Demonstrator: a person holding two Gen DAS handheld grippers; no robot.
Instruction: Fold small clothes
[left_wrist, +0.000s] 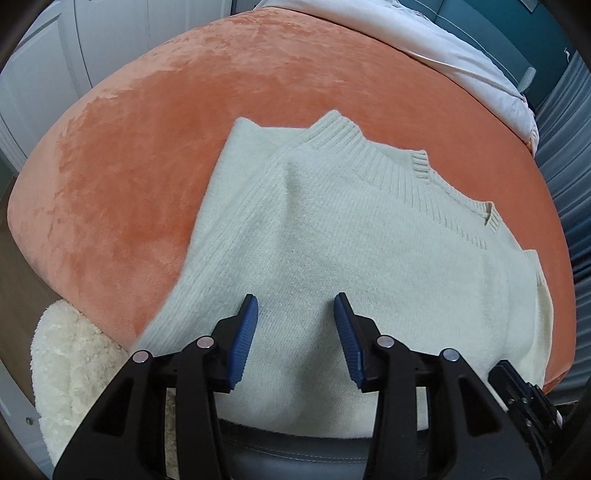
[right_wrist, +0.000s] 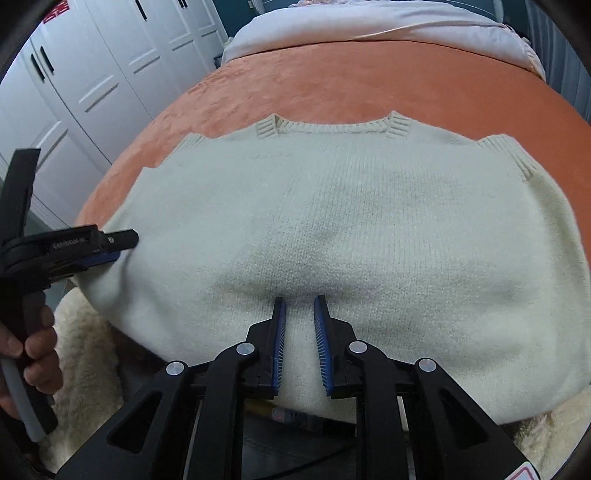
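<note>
The cream knitted sweater (right_wrist: 332, 229) lies flat, seemingly unfolded, on the orange velvet bed (right_wrist: 369, 85) ahead of both empty tools, left tool (left_wrist: 295, 306) part-open, right tool (right_wrist: 298, 306) narrowly parted.

My left tongs (left_wrist: 295, 306) point steeply down, and the two blue pads (left_wrist: 243, 339) stand clearly apart with nothing pressed between them. In the right wrist view I see the same tongs from the side, at the left edge, and my left hand (right_wrist: 33, 350) is wrapped around the black handle, fingers curled on it. My right tongs (right_wrist: 298, 308) also point down. Their pads (right_wrist: 279, 343) are close together with only a narrow gap, and I cannot tell if they pinch anything.
</note>
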